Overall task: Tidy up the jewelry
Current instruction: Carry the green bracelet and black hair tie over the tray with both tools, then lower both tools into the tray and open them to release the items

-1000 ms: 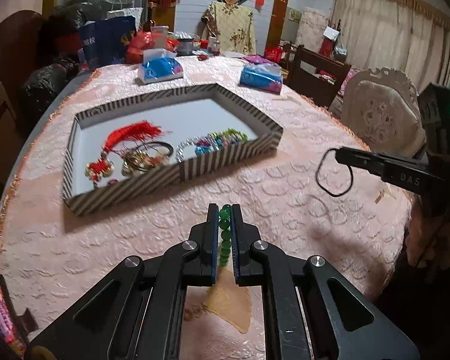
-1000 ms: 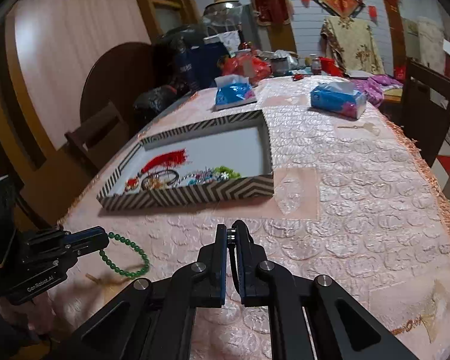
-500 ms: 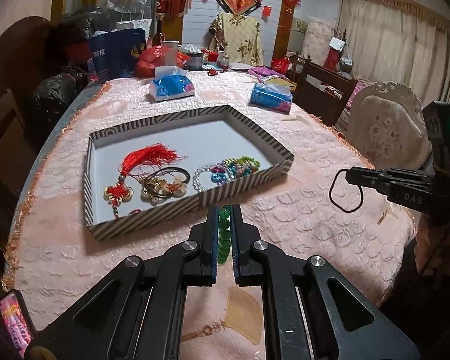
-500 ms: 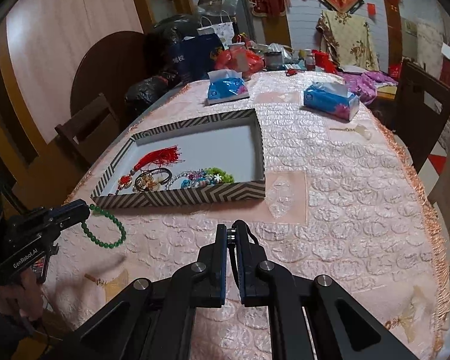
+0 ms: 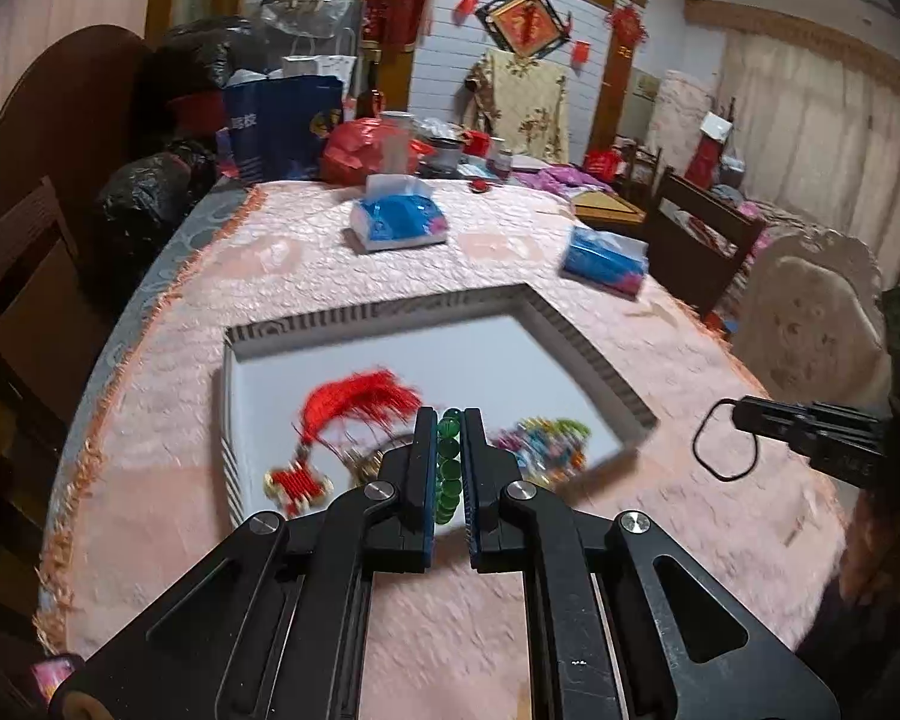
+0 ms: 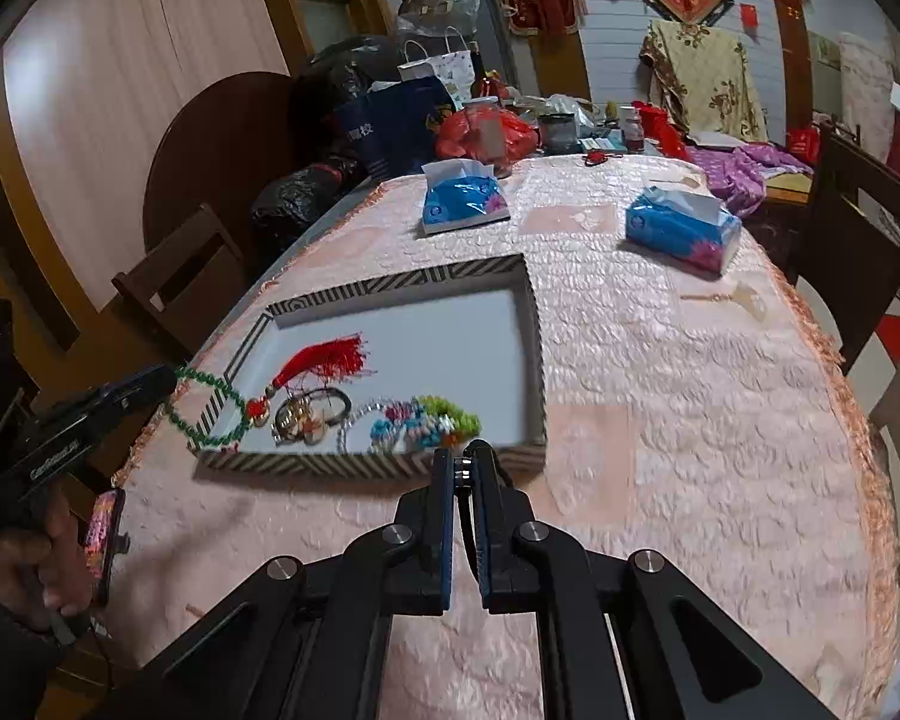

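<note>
My left gripper [image 5: 449,420] is shut on a green bead bracelet [image 5: 447,468] and holds it over the near left corner of the striped tray [image 5: 594,354]. The bracelet also shows hanging in the right wrist view [image 6: 210,414]. My right gripper [image 6: 462,462] is shut on a thin black cord loop [image 5: 723,444], above the tablecloth just short of the tray's near wall [image 6: 360,465]. In the tray lie a red tassel knot [image 6: 324,360], a dark bangle with charms [image 6: 312,414] and colourful bead bracelets [image 6: 426,420].
Two blue tissue packs [image 6: 462,201] [image 6: 681,228] lie on the pink tablecloth beyond the tray. Bags and clutter [image 6: 486,132] crowd the far end. Wooden chairs [image 6: 180,276] stand at the left, and a phone [image 6: 102,534] is at the near left edge.
Both grippers have moved forward toward the tray. The left one with the green bracelet has gone from short of the tray to over its near left corner. Both stay shut.
</note>
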`<state>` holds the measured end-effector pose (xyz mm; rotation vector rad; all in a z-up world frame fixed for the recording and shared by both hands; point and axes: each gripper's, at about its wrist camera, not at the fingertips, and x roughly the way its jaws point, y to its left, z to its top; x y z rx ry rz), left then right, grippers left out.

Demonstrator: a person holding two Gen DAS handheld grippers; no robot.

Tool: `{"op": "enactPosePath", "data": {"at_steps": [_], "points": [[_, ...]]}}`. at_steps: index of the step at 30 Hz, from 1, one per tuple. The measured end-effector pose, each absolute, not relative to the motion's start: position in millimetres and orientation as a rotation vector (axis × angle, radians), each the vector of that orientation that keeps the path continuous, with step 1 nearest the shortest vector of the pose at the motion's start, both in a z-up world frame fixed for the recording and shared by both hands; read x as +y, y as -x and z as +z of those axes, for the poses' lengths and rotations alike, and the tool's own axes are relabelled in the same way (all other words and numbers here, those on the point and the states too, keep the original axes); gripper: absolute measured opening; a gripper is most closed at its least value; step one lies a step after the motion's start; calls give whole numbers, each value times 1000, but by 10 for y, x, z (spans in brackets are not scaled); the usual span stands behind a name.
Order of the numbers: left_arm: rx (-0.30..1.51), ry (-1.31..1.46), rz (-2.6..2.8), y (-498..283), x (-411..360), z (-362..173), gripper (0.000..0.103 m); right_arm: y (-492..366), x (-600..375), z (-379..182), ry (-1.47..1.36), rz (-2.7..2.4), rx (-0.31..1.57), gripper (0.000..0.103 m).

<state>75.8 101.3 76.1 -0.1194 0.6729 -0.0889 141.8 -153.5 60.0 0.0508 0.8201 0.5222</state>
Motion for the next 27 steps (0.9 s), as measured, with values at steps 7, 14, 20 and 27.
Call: {"op": "enactPosePath", "data": {"at_steps": [7, 14, 20, 27], "points": [[705, 137, -41, -1094, 1119, 645, 6, -1804, -1333, 673, -100, 564, 827, 6], [738, 164, -17, -1283, 1171, 453, 6, -2103, -1046, 555, -103, 595, 859, 6], [774, 166, -1, -1349, 1211, 246, 6, -2222, -849, 334, -121, 611, 917, 6], [824, 159, 39, -1358, 1312, 11, 6, -2281, -838, 36, -170, 607, 975, 6]]}}
